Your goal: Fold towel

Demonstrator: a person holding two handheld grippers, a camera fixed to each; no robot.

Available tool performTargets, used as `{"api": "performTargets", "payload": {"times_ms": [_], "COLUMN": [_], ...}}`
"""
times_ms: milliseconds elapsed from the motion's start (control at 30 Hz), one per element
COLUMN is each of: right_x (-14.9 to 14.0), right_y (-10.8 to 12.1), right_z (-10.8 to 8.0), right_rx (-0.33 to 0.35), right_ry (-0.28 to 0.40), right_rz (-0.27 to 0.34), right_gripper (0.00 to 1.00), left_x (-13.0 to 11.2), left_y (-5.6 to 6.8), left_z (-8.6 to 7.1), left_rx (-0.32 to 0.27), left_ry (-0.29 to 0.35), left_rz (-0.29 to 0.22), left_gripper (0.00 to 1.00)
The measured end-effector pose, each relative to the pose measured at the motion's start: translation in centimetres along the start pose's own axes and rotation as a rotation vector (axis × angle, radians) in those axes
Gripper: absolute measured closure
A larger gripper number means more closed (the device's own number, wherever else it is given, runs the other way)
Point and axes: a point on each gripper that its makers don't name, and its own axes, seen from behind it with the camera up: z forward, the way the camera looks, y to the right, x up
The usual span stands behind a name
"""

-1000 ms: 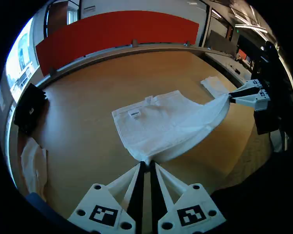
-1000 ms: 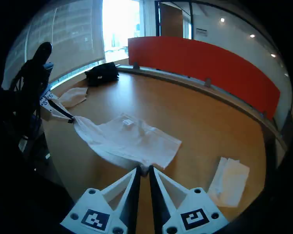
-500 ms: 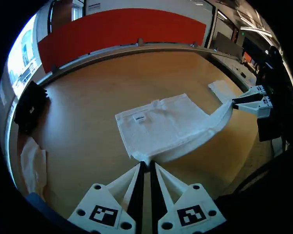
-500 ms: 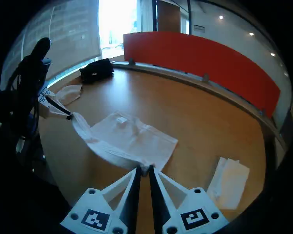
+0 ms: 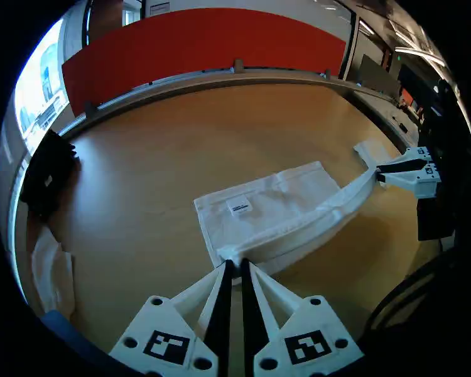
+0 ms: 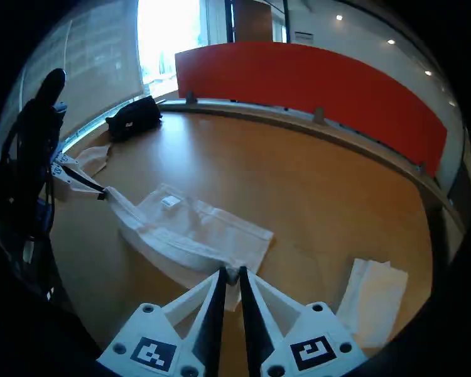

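**Fold approx. half done: held edge now low over the towel**

L claw [image 5: 235, 264]: fingers together, clamped on a towel [image 5: 273, 204] corner. Pinch sits at 6 o'clock in left gripper view.
R claw [image 6: 231, 271]: same, pressed shut on the other corner of that edge, at 6 o'clock in right gripper view.
Cross-check from the opposite cams: R claw at 3 o'clock in left gripper view, L claw at 9 o'clock in right gripper view. Cloth runs straight into the tips of each.

Changed vs 1 s ago:
- The held edge then hung as a high, loose sheet btwn the claws. It's now lower and drawn into a narrow, fairly taut band along the near side of the flat part.
- Both claws have gone fwd over the table [image 5: 141, 163].
- Flat part looks shorter front to back.

Meaning: fold under way, roughly halfway by my reading. The held edge isn't laid on the far edge yet, so the corners aren't matched.

Towel posn: white, mid-table. Flat part rests on the wood w/ its small tag face up. Held edge is off the surface btwn the claws.

Around:
- spare cloth [image 5: 50, 276] at 8 o'clock, left gripper view
- folded cloth [image 6: 373, 301] at 4 o'clock, right gripper view
- black bag [image 5: 44, 176] at 9 o'clock, left gripper view
- red panel [image 5: 198, 44] at 12, behind the table

Risk: band sags mid-span, so the crease could land uneven.
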Motion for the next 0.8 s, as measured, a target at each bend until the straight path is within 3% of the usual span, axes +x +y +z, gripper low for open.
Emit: {"api": "performTargets", "payload": {"times_ms": [300,800], "right_x": [0.0,-1.1], "right_y": [1.1,2.4], "right_z": [2.2,5.2], "right_rx": [-0.021,-0.026], "right_ry": [-0.019,-0.066], "right_rz": [0.001,0.013], "right_gripper": [0.84,0.84], "left_x": [1.1,0.5], "left_y": [-1.1,-1.9], "left_z": [2.7,5.7], "left_rx": [0.010,0.010], "left_ry": [-0.012,-0.054], "left_rz": [0.016,0.047], "left_gripper": [0.90,0.89]}}
